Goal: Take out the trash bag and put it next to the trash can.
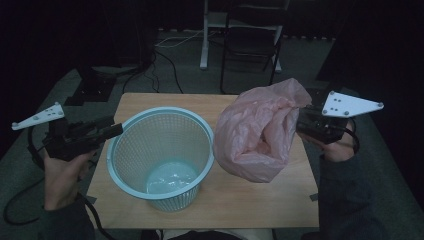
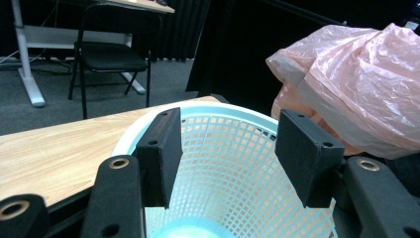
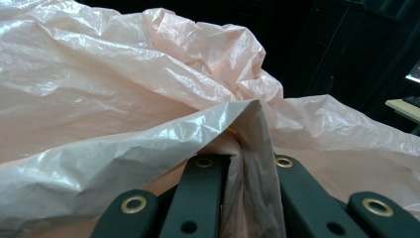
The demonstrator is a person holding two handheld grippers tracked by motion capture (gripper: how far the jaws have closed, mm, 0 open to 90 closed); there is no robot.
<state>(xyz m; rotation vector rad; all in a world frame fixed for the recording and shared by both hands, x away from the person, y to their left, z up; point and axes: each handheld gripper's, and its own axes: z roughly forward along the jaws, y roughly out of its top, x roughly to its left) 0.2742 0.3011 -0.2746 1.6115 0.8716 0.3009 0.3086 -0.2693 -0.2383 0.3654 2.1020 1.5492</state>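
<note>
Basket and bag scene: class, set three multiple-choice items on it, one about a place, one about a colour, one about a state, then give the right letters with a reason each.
1. Where is the pink bag relative to the basket?
A. inside it
B. beside it, on the right gripper's side
C. under it

2. What colour is the basket?
A. light blue
B. red
C. black

3. How do the jaws of the left gripper stand?
A. clamped on the bag
B. clamped on the basket rim
C. apart, holding nothing

Answers:
1 B: in the high view the bag hangs from the right gripper next to the basket.
2 A: its mesh wall is pale blue.
3 C: the left gripper view shows a free gap between the pads.
</note>
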